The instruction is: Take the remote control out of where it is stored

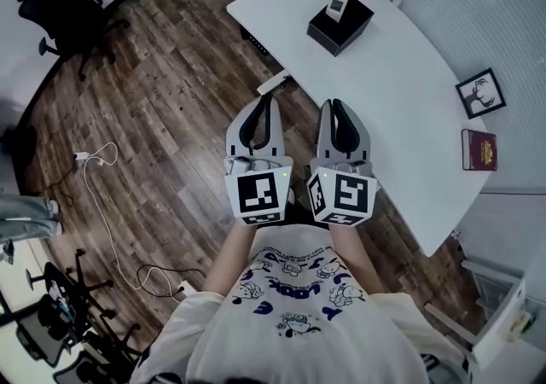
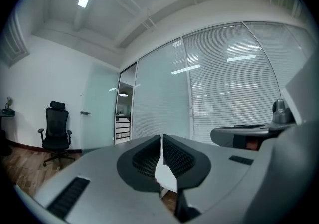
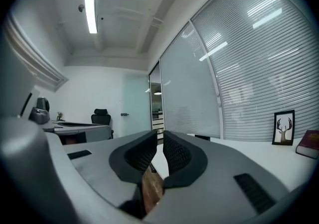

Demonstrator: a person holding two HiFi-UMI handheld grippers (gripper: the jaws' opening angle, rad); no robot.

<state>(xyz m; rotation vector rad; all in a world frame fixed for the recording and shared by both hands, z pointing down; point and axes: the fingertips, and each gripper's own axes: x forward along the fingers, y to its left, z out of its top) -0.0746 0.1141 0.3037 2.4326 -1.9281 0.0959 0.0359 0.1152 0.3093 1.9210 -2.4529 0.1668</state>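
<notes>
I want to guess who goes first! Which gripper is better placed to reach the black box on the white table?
Probably the right gripper. It points almost straight at the black box on the table, while the left gripper sits off to the side over the floor. Both are shut and empty.

Steep overhead, seemingly level pair, shared table (image 1: 401, 75)

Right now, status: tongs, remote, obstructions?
Left tongs, right tongs shut, empty. Small light device, likely remote, sits in black box on white table, ahead, untouched. Nothing between.
</notes>
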